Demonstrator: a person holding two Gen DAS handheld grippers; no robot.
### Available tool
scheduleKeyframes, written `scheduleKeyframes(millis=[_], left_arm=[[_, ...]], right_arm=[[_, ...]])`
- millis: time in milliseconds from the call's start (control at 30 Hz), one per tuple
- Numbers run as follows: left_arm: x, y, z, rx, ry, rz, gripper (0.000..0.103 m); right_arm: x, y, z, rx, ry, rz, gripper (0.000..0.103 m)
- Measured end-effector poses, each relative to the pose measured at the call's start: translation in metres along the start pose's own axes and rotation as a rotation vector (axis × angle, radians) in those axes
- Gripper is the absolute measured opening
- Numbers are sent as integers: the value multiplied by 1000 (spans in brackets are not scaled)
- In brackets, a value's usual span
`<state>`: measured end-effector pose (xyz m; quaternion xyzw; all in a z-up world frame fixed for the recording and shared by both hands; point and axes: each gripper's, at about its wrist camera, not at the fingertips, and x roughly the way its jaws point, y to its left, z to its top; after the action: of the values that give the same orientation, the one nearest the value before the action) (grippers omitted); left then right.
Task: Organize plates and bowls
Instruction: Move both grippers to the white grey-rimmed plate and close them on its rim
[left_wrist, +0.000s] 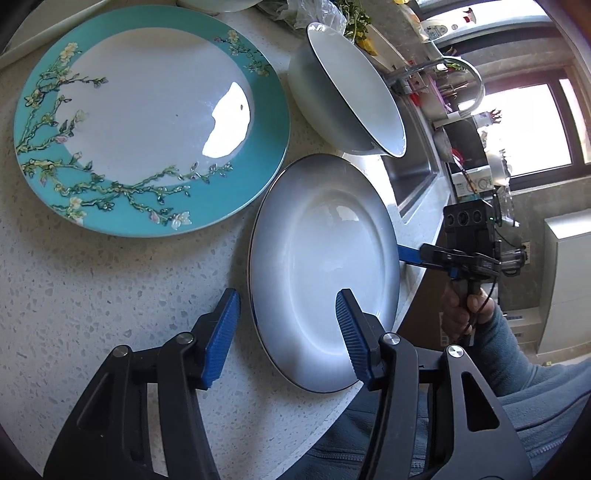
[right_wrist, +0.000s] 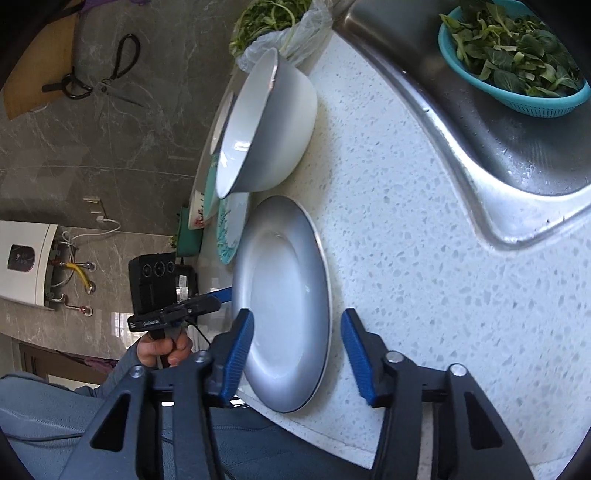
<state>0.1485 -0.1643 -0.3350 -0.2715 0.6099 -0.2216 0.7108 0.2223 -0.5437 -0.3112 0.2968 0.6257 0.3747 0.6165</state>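
Observation:
A grey-white plate (left_wrist: 321, 266) (right_wrist: 284, 295) lies on the speckled counter near its front edge. My left gripper (left_wrist: 288, 332) is open and straddles the plate's near rim: one finger (left_wrist: 354, 328) is over the plate, the other (left_wrist: 221, 332) over the counter beside it. My right gripper (right_wrist: 297, 354) is open around the opposite rim, its pads not pressing. Its blue tip (left_wrist: 406, 256) shows at the plate's far side in the left wrist view. A white-grey bowl (left_wrist: 347, 96) (right_wrist: 273, 125) and a teal floral plate (left_wrist: 147, 122) (right_wrist: 227, 236) sit beyond.
A steel sink (right_wrist: 480, 147) holds a teal colander of greens (right_wrist: 517, 55). A bag of greens (right_wrist: 280, 29) lies behind the bowl. A faucet (left_wrist: 461, 74) stands by the sink. The counter's edge (left_wrist: 332, 413) runs just under the plate, with the person's sleeve (left_wrist: 517, 354) below.

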Motion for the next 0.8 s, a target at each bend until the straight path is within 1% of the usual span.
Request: scheduleKeyframes(millis=[33, 67, 133, 200, 300, 400, 433, 467, 533, 567, 633, 700, 800], left_arm=[[1, 0, 2, -5, 3, -7, 51], [2, -1, 4, -6, 6, -11, 51], [4, -4, 9, 1, 12, -4, 51], [8, -9, 9, 13, 17, 13, 51], [10, -11, 11, 22, 24, 13, 51], [10, -9, 11, 19, 25, 12, 44], [8, -6, 10, 17, 25, 18, 37], [4, -1, 6, 11, 25, 30, 27], [3, 8, 4, -8, 24, 62, 13], [2, 10, 5, -21, 24, 52, 13], [1, 8, 5, -15, 21, 62, 13], [2, 8, 4, -16, 21, 68, 13], [2, 6, 6, -16, 28, 76, 13]], right_arm=[[1, -3, 2, 12, 9, -2, 38], [2, -7, 2, 19, 24, -13, 33], [7, -13, 5, 45, 64, 0, 24], [11, -15, 4, 54, 98, 8, 23], [13, -16, 6, 61, 115, 13, 22], [13, -18, 9, 83, 128, 20, 20], [13, -19, 10, 92, 133, 23, 20], [13, -21, 10, 109, 138, 28, 20], [14, -22, 12, 127, 145, 31, 20], [14, -20, 12, 124, 145, 25, 20], [14, -19, 12, 120, 145, -11, 10], [14, -18, 12, 139, 138, -17, 11], [14, -15, 10, 133, 125, -32, 12]])
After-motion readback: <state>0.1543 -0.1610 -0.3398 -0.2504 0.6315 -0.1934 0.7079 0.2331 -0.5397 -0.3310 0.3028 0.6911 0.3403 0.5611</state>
